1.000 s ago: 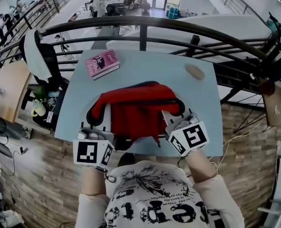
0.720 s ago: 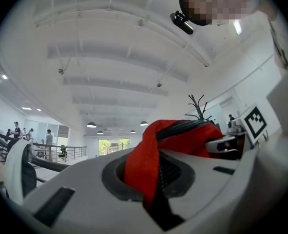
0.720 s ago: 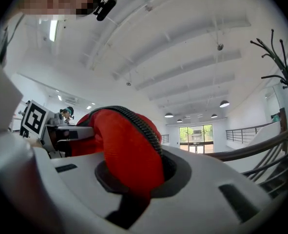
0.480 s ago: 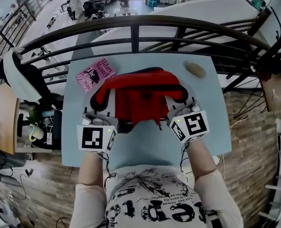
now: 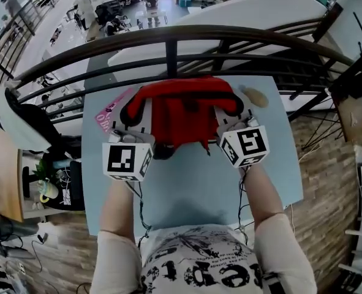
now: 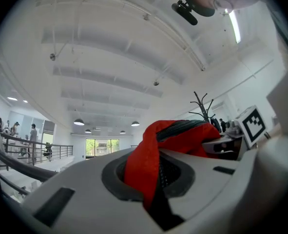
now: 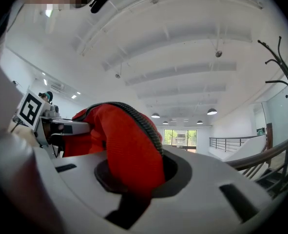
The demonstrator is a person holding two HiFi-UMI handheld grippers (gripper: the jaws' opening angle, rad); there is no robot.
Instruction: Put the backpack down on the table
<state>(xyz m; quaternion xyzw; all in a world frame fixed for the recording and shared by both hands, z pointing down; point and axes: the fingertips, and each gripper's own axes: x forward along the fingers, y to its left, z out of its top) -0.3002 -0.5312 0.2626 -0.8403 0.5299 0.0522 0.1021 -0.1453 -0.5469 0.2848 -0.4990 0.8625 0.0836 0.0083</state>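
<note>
A red backpack (image 5: 181,112) with black trim is stretched between my two grippers over the far half of the light blue table (image 5: 193,188). My left gripper (image 5: 136,120) is shut on a red fold at the backpack's left side. In the left gripper view that fold (image 6: 146,160) is pinched between the jaws of the left gripper (image 6: 153,182). My right gripper (image 5: 231,120) is shut on the backpack's right side, and the right gripper view shows red fabric with a black zipper (image 7: 129,155) clamped in the right gripper (image 7: 134,182). Whether the backpack's underside touches the table, I cannot tell.
A pink book (image 5: 107,112) lies at the table's far left, partly under the backpack. A tan oval object (image 5: 254,97) sits at the far right. A dark curved railing (image 5: 174,37) runs just past the far edge, with a drop to a lower floor behind it.
Both grippers have carried the backpack away from the person, toward the railing. It now reaches the table's far edge and overlaps the pink book. The grips are unchanged.
</note>
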